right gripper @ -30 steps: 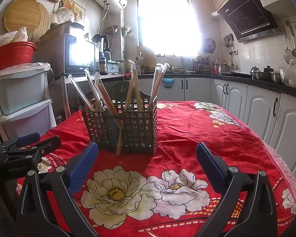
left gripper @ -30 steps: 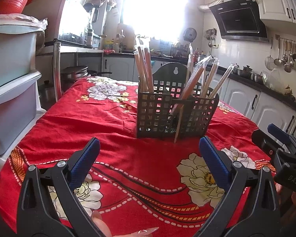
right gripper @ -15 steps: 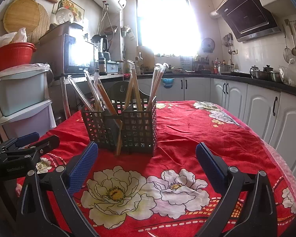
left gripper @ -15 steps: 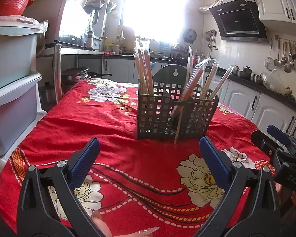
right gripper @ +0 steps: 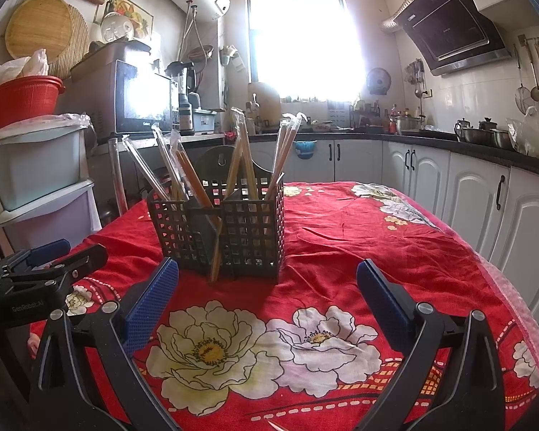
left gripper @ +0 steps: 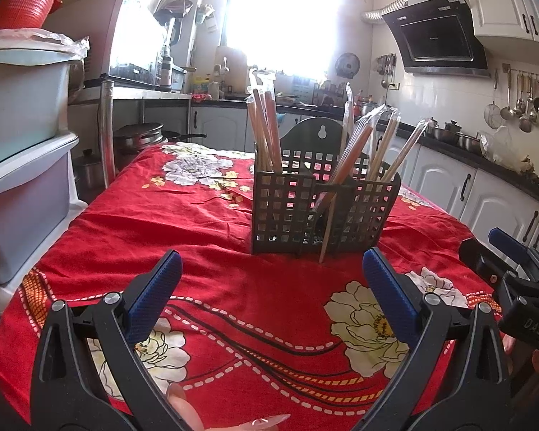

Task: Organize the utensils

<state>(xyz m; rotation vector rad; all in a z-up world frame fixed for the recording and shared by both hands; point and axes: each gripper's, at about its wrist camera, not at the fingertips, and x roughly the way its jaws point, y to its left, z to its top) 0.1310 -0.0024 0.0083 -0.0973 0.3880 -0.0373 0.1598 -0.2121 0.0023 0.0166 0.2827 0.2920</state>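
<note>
A dark grid utensil basket (left gripper: 323, 208) (right gripper: 219, 231) stands on the red flowered tablecloth (left gripper: 204, 222) (right gripper: 359, 237). Several plastic-wrapped chopsticks (left gripper: 266, 125) (right gripper: 176, 168) lean upright in its compartments. One stick (left gripper: 328, 231) (right gripper: 216, 258) pokes out through the front of the grid down to the cloth. My left gripper (left gripper: 271, 276) hovers open near the table's front edge, nothing between its blue pads. My right gripper (right gripper: 267, 280) is also open and empty, a short way before the basket. Each gripper shows at the edge of the other's view.
Stacked plastic drawers (left gripper: 21, 165) with a red basket (right gripper: 21, 98) on top stand left of the table. White cabinets (right gripper: 485, 194) and a counter with pots run along the right. A fingertip (left gripper: 183, 409) shows at the bottom of the left wrist view.
</note>
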